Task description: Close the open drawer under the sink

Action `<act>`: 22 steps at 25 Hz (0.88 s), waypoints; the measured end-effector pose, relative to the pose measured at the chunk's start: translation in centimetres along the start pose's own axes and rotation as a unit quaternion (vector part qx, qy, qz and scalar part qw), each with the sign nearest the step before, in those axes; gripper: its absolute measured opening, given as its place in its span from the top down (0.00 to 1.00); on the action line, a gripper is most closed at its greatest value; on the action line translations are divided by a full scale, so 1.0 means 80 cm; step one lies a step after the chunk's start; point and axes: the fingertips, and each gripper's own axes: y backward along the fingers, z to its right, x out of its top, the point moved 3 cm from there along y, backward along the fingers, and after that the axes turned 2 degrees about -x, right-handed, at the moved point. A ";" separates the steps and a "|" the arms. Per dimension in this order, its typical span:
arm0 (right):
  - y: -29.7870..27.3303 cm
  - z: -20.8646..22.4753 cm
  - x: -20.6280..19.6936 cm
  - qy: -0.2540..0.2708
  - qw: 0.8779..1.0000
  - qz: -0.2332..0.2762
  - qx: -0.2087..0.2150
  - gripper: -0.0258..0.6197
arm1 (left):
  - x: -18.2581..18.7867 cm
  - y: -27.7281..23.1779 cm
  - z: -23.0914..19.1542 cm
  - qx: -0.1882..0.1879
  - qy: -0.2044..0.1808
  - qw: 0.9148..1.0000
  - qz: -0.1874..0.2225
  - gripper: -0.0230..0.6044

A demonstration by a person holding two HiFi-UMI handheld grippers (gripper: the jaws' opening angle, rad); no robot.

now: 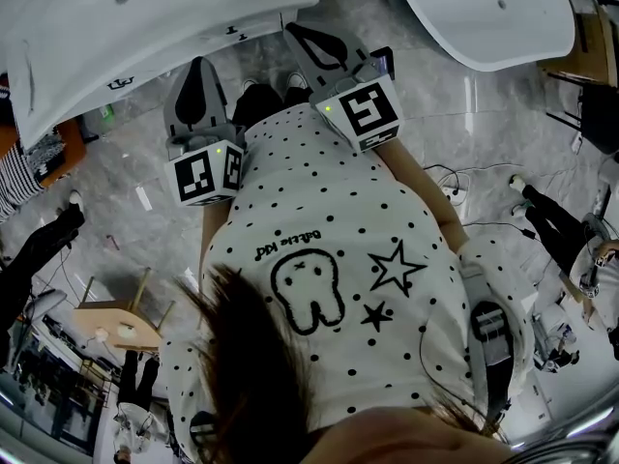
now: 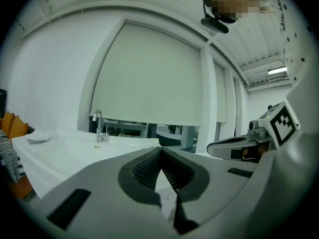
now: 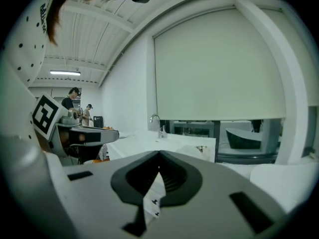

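Grey L tongs (image 2: 160, 149), R tongs (image 3: 159, 154), 2 closed

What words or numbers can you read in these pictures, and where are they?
Shirt: one short upside-down print by the tooth drawing, too blurred to read.
Left marker cube and right marker cube: square patterns, no letters.
No other text.

bright, even light; fisheye-warped edges

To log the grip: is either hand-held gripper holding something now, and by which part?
Nothing is held. The left hand-held gripper and the right hand-held gripper are both shut, with nothing between the jaws.
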 end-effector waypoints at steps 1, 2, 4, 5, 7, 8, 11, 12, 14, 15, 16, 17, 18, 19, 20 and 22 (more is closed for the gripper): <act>0.000 0.000 0.000 0.000 1.000 0.000 0.001 0.94 | 0.000 0.001 0.000 0.001 0.001 1.000 0.000 0.96; -0.001 -0.001 0.000 0.001 1.000 0.000 0.002 0.94 | 0.000 0.001 -0.001 0.002 0.002 1.000 -0.001 0.96; -0.002 -0.001 0.001 0.001 1.000 0.000 0.003 0.94 | 0.001 0.001 -0.002 0.005 0.004 1.000 0.001 0.96; -0.002 0.000 0.001 0.002 1.000 0.000 0.004 0.94 | 0.001 0.001 -0.002 0.006 0.005 1.000 0.003 0.96; -0.003 0.000 0.002 0.003 1.000 0.001 0.004 0.94 | 0.002 0.001 -0.003 0.008 0.006 1.000 0.006 0.96; -0.003 -0.001 0.002 0.004 1.000 0.001 0.004 0.94 | 0.002 0.001 -0.003 0.008 0.005 1.000 0.006 0.96; -0.003 -0.001 0.002 0.005 1.000 0.002 0.005 0.94 | 0.001 0.002 -0.003 0.008 0.003 1.000 0.004 0.96; -0.003 -0.001 0.002 0.005 1.000 0.002 0.005 0.94 | 0.001 0.002 -0.002 0.007 0.002 1.000 0.003 0.96; -0.003 -0.001 0.002 0.004 1.000 0.002 0.004 0.94 | 0.000 0.002 -0.002 0.005 -0.002 1.000 0.000 0.96; -0.003 -0.001 0.002 0.003 1.000 0.002 0.004 0.94 | 0.001 0.002 -0.002 0.005 -0.002 1.000 0.001 0.96; -0.003 -0.001 0.002 0.003 1.000 0.003 0.004 0.94 | 0.002 0.001 -0.002 0.006 0.000 1.000 0.003 0.96; -0.003 0.000 0.003 0.002 1.000 0.003 0.003 0.94 | 0.002 0.001 -0.003 0.007 0.002 1.000 0.005 0.96; -0.003 0.000 0.003 0.002 1.000 0.003 0.003 0.94 | 0.003 0.001 -0.003 0.008 0.003 1.000 0.006 0.96; -0.003 0.000 0.003 0.002 1.000 0.003 0.003 0.94 | 0.003 0.001 -0.002 0.007 0.003 1.000 0.005 0.96; -0.003 0.000 0.003 0.002 1.000 0.003 0.003 0.94 | 0.003 0.001 -0.002 0.007 0.002 1.000 0.005 0.96; -0.002 0.000 0.003 0.002 1.000 0.003 0.002 0.94 | 0.003 0.001 -0.002 0.006 0.001 1.000 0.005 0.96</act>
